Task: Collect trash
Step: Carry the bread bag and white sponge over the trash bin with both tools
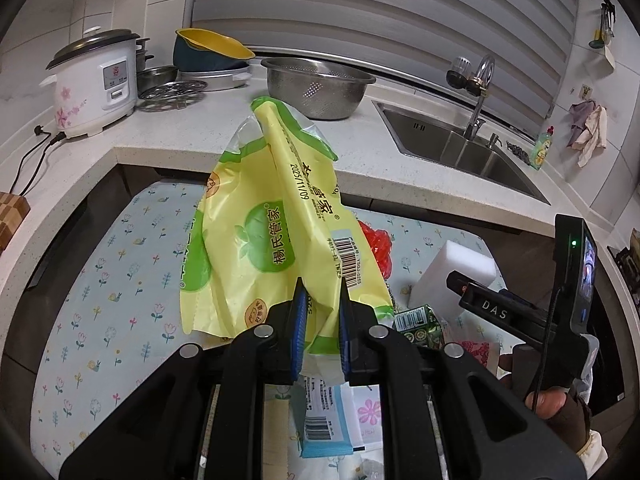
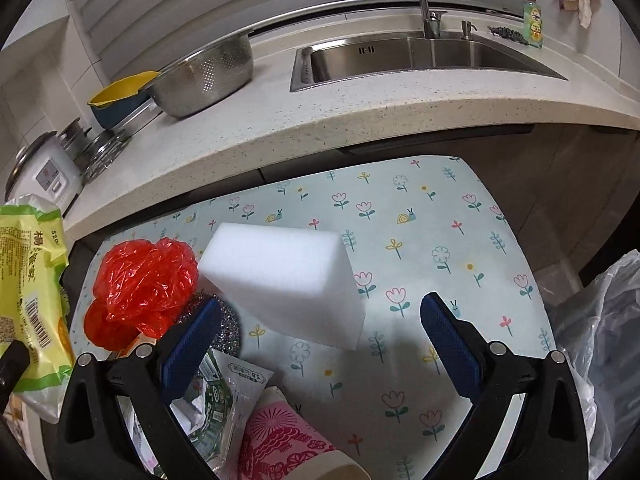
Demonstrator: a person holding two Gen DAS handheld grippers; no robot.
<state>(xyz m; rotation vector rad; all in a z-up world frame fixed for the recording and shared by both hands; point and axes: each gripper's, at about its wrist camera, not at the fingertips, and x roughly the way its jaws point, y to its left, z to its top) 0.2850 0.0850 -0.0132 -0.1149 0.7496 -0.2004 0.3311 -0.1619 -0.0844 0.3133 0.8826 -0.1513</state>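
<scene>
Two claws in play: left claw [image 1: 322, 308] is clamped on a yellow-green snack bag [image 1: 276, 224], which hangs lifted clear above the flower-print mat [image 2: 432, 216]; right claw [image 2: 320, 332] is spread wide with nothing between its pads, hovering over the mat's middle with the white sponge block [image 2: 284, 276] just ahead of it. Trash left on the mat: a crumpled red plastic bag [image 2: 144, 284] near the left edge, touching a steel scourer [image 2: 228, 332] beside it; a green printed wrapper [image 2: 214, 408], a clear price-tagged sleeve [image 2: 244, 384] and a pink-patterned paper cup [image 2: 280, 440] bunched at the near left corner; a blue barcode packet [image 1: 324, 424] lies under the left claw. A translucent grey bin bag [image 2: 600, 340] sits off the mat's right edge, likely the drop target; whether anything is in it already, can't tell. Judgement: early-to-mid stage, one piece in hand but not yet binned, most of the pile untouched. Sponge and scourer may not count as trash, unclear. The kitchen counter [image 2: 360, 120] behind, with a colander [image 2: 208, 76] and sink [image 2: 420, 56], carries no obvious litter.
</scene>
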